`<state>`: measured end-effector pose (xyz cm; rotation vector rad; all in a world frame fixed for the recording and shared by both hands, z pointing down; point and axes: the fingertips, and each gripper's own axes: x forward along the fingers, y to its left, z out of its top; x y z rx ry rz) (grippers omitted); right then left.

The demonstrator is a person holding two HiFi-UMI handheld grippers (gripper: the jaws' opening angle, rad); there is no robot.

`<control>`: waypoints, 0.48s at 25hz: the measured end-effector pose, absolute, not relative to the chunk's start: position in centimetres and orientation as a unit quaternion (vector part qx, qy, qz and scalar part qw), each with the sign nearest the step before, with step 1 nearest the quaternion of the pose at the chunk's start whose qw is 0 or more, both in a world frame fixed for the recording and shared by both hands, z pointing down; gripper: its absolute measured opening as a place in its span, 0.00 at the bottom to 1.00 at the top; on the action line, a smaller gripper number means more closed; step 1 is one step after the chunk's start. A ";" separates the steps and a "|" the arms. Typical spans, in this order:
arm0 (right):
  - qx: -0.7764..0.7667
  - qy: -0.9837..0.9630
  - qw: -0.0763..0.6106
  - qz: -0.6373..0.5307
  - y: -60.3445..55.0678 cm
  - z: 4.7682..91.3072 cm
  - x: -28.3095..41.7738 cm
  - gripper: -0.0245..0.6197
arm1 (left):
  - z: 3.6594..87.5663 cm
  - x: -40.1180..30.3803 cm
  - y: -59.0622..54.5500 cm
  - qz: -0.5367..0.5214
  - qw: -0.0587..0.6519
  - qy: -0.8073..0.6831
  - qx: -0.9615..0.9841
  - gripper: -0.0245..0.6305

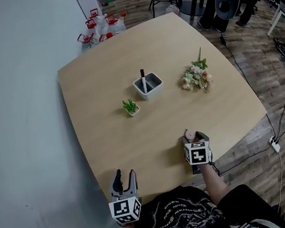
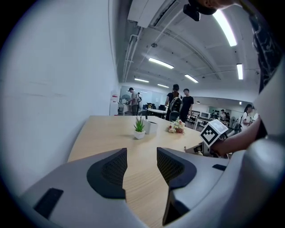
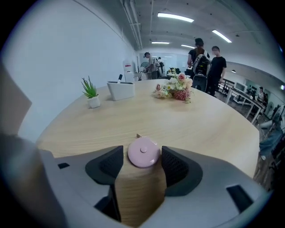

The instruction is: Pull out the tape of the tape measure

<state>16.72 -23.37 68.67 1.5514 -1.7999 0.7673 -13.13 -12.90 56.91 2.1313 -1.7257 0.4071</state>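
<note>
While left gripper (image 2: 141, 156) gapes empty | 1 round pink tape measure (image 3: 143, 152), pinched in right gripper (image 3: 142, 156) | 1 wooden table (image 1: 94, 86)

Count, tabletop:
- table (image 1: 173, 40): 1
- tape measure (image 3: 143, 152): 1
- potted plant (image 1: 130, 107): 1
- holder (image 1: 152, 88): 1
- pen (image 1: 143, 78): 1
- flower bunch (image 1: 197, 77): 1
- grippers: 2, left gripper (image 2: 141, 167) and right gripper (image 3: 142, 164)

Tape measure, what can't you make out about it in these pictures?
- Tape measure: its tape end is at most a tiny sliver behind the case, right gripper view.
- Head view: the right tool covers nearly all of it.
- Grip: whether the tool's pads press it or merely flank it is too fine to tell.
</note>
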 end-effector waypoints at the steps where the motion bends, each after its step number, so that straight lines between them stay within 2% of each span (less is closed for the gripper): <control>1: 0.588 -0.685 0.316 0.292 -23.3 68.6 16.7 0.48 | 56.9 -13.3 -12.9 0.144 0.185 -0.613 0.754 0.36; 2: 0.586 -0.686 0.317 0.292 -23.3 68.6 16.7 0.47 | 56.9 -13.4 -12.9 0.144 0.185 -0.614 0.754 0.36; 4: 0.582 -0.686 0.322 0.296 -23.4 68.6 16.6 0.39 | 56.9 -13.4 -13.0 0.144 0.183 -0.611 0.757 0.36; 12: 0.571 -0.699 0.319 0.291 -23.1 67.0 16.0 0.39 | 56.8 -11.9 -13.2 0.145 0.176 -0.583 0.780 0.36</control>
